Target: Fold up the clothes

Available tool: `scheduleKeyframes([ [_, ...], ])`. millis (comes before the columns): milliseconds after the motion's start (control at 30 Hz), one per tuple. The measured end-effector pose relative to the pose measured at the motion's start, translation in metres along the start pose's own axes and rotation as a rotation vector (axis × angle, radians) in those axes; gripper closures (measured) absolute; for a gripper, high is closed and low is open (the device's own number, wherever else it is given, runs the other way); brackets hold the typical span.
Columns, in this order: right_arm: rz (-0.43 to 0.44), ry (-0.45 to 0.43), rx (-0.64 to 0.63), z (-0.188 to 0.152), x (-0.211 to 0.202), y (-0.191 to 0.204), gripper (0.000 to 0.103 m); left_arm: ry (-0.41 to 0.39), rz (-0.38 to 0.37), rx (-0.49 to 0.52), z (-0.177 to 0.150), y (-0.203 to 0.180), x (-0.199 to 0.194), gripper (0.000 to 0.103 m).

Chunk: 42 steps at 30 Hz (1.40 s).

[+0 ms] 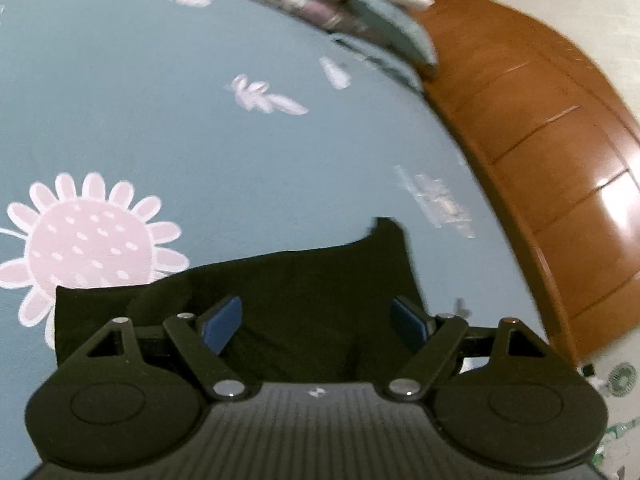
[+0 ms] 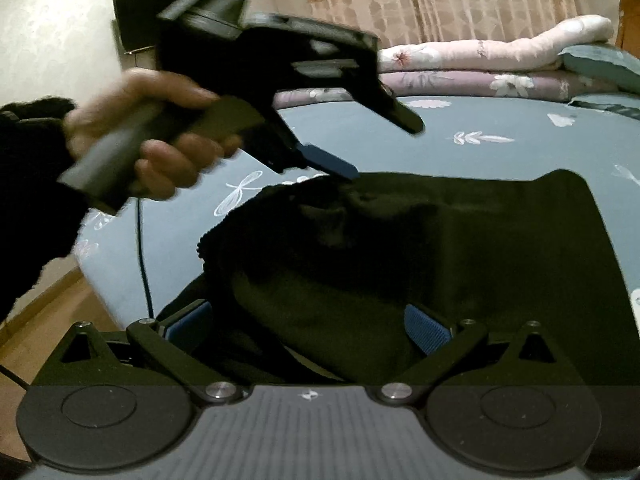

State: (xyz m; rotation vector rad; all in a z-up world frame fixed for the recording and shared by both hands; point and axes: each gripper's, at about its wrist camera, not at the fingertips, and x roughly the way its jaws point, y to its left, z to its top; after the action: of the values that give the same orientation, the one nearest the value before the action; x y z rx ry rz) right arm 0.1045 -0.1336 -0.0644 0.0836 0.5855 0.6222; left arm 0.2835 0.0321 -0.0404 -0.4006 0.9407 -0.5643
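A black garment (image 2: 460, 248) lies bunched on the blue flowered bedsheet (image 2: 500, 152). In the right wrist view my right gripper (image 2: 308, 324) has its jaws wide apart over the near edge, with a thick fold of the cloth lying between the blue pads (image 2: 426, 330). A hand (image 2: 160, 140) holds my left gripper (image 2: 372, 144) above the garment's far left edge; its jaws stand open and its lower blue fingertip (image 2: 328, 162) is close to the cloth. From the left wrist, the left gripper (image 1: 316, 322) is open over the black garment (image 1: 300, 280), gripping nothing.
Folded pink and purple quilts (image 2: 480, 60) and a pillow (image 2: 600, 64) are stacked at the bed's far side. A wooden headboard (image 1: 540, 120) borders the bed. A black cable (image 2: 144, 248) hangs over the left edge above the wooden floor (image 2: 40, 312).
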Motion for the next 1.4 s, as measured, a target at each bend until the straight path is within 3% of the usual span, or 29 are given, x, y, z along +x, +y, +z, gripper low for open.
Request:
scheduleKeyframes([
  [167,-0.05,-0.037,-0.029,0.008,-0.018,0.004,0.0,-0.014,-0.03,0.006,-0.026,-0.005,-0.033,0.021],
  [367,-0.08,-0.039,-0.025,0.004,-0.031,0.003,0.0,0.005,0.015,-0.086,-0.075,0.02,-0.041,0.022],
  [433,-0.1,-0.031,-0.036,0.001,-0.035,0.003,0.0,-0.011,-0.007,-0.113,-0.085,0.028,-0.044,0.021],
  [733,-0.207,-0.039,-0.007,0.003,-0.048,-0.017,0.0,-0.047,-0.041,-0.002,-0.086,-0.015,-0.054,0.021],
  [900,-0.252,-0.038,0.036,-0.002,-0.056,-0.03,0.0,0.033,0.01,-0.094,-0.105,0.001,-0.025,0.021],
  [1167,-0.306,-0.063,0.098,-0.006,-0.071,-0.048,0.0,-0.015,-0.038,-0.046,-0.108,-0.023,-0.039,0.02],
  [1300,-0.328,-0.063,0.122,-0.008,-0.074,-0.053,0.0,0.026,-0.012,-0.111,-0.116,-0.008,-0.026,0.02],
  [1400,-0.323,-0.063,0.129,-0.007,-0.073,-0.052,0.0,0.017,-0.049,-0.159,-0.121,0.0,-0.029,0.02],
])
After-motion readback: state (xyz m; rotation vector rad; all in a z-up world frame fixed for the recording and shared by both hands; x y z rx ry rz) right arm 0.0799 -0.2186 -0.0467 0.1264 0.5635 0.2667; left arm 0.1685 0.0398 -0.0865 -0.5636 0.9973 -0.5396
